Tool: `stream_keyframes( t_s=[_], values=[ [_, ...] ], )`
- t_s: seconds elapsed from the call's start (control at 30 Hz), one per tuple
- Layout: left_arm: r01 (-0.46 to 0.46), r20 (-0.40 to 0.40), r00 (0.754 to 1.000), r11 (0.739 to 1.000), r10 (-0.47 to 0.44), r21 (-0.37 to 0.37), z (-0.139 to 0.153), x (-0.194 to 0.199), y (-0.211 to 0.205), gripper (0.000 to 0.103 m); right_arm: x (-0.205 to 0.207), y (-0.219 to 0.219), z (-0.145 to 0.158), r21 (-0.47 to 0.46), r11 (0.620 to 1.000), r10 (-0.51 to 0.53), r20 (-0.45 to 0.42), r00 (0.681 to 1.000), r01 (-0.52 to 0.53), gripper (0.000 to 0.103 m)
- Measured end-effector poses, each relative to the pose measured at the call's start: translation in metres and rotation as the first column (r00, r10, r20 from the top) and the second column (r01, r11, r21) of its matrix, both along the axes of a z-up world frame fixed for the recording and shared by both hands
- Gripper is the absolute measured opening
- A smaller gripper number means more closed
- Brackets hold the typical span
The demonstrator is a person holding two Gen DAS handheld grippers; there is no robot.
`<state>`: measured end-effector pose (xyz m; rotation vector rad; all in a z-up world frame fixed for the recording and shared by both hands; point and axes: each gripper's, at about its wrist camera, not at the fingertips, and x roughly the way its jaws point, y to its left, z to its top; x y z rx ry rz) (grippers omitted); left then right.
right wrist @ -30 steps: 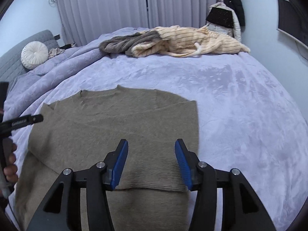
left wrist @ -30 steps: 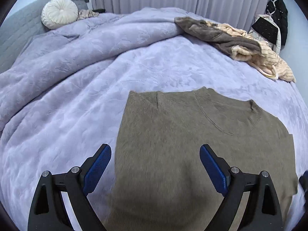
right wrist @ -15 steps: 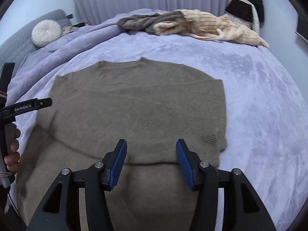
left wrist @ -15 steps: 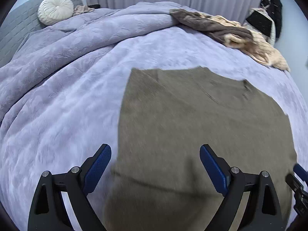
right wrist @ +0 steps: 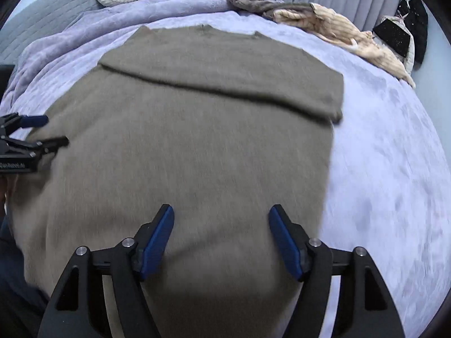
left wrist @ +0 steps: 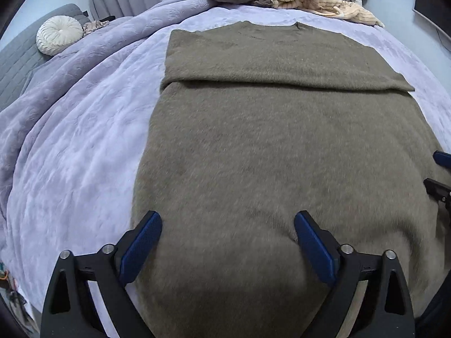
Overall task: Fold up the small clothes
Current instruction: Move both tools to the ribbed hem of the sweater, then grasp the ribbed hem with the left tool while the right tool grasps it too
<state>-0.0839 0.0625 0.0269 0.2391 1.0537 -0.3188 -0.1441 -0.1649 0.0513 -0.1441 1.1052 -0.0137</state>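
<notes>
Left wrist view: the olive sweater [left wrist: 253, 140] is laid flat on the lavender bed [left wrist: 73, 140], a fold across its far part. The left gripper [left wrist: 227, 235] is seen with jaws spread, freshly widened, nothing gripped.

Right wrist view: the right gripper [right wrist: 221, 232] jaws are released (just opening) above the sweater's near part, nothing gripped.

Left gripper [left wrist: 227, 226] and right gripper [right wrist: 221, 221] angled down, jaws just widened, empty.

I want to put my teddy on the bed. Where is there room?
Bare blanket lies right of the olive sweater, below the cream clothes pile. More lies left of the sweater, before the round pillow. The middle and far edge are taken.
</notes>
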Motion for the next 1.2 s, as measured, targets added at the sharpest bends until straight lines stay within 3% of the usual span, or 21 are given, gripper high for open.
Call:
stream_keyframes(
  t_s=[0.07, 0.13, 0.27, 0.33, 0.43, 0.47, 0.6, 0.73, 0.83, 0.9, 1.03, 1.2],
  values=[
    [0.004, 0.006, 1.000, 1.000, -0.004, 0.026, 0.003, -0.013, 0.010, 0.103, -0.017, 0.000, 0.006, -0.038, 0.999, 0.018, -0.002, 1.000, -0.018, 0.074],
    [0.003, 0.011, 1.000, 1.000, -0.003, -0.009, 0.017, -0.021, 0.015, 0.103, -0.025, 0.013, 0.021, -0.068, 0.997, 0.047, 0.020, 0.999, -0.045, 0.074],
    [0.076, 0.062, 0.995, 0.995, -0.072, -0.068, 0.039, -0.034, -0.009, 0.103, -0.025, 0.058, 0.037, 0.003, 0.982, 0.190, 0.081, 0.978, -0.191, 0.074],
    [0.122, 0.051, 0.991, 0.992, -0.121, -0.017, 0.030, -0.043, -0.026, 0.103, -0.019, 0.079, 0.027, 0.012, 0.970, 0.243, 0.064, 0.968, -0.244, 0.074],
    [0.145, 0.014, 0.989, 0.982, -0.148, 0.119, -0.001, -0.054, -0.032, 0.103, -0.019, 0.090, -0.006, -0.092, 0.959, 0.268, -0.027, 0.963, -0.269, 0.074],
    [0.134, 0.012, 0.991, 0.986, -0.136, 0.094, -0.004, -0.059, -0.022, 0.103, -0.027, 0.085, -0.010, -0.102, 0.956, 0.273, -0.023, 0.962, -0.274, 0.074],
    [0.081, -0.035, 0.996, 0.997, -0.081, -0.014, -0.007, -0.068, 0.016, 0.103, -0.055, 0.051, -0.009, -0.070, 0.970, 0.231, -0.010, 0.973, -0.231, 0.077],
    [0.079, -0.043, 0.996, 0.995, -0.081, -0.057, 0.005, -0.079, 0.027, 0.103, -0.072, 0.042, 0.000, -0.081, 0.977, 0.199, -0.001, 0.980, -0.199, 0.077],
    [0.034, -0.042, 0.998, 0.988, -0.041, -0.153, 0.019, -0.086, 0.053, 0.103, -0.091, 0.043, 0.019, -0.093, 0.981, 0.172, 0.028, 0.985, -0.169, 0.078],
    [-0.017, -0.086, 0.996, 0.978, -0.001, -0.206, 0.013, -0.088, 0.070, 0.103, -0.107, 0.038, 0.021, -0.052, 0.989, 0.141, 0.030, 0.989, -0.140, 0.078],
    [-0.077, -0.218, 0.976, 0.965, 0.021, -0.249, -0.015, -0.087, 0.076, 0.103, -0.118, 0.022, 0.007, 0.083, 0.995, 0.062, -0.026, 0.998, -0.060, 0.078],
    [-0.009, -0.202, 0.979, 0.981, -0.030, -0.191, -0.020, -0.102, 0.040, 0.103, -0.120, 0.013, -0.010, 0.223, 0.975, -0.009, -0.038, 0.999, 0.017, 0.077]
  ],
)
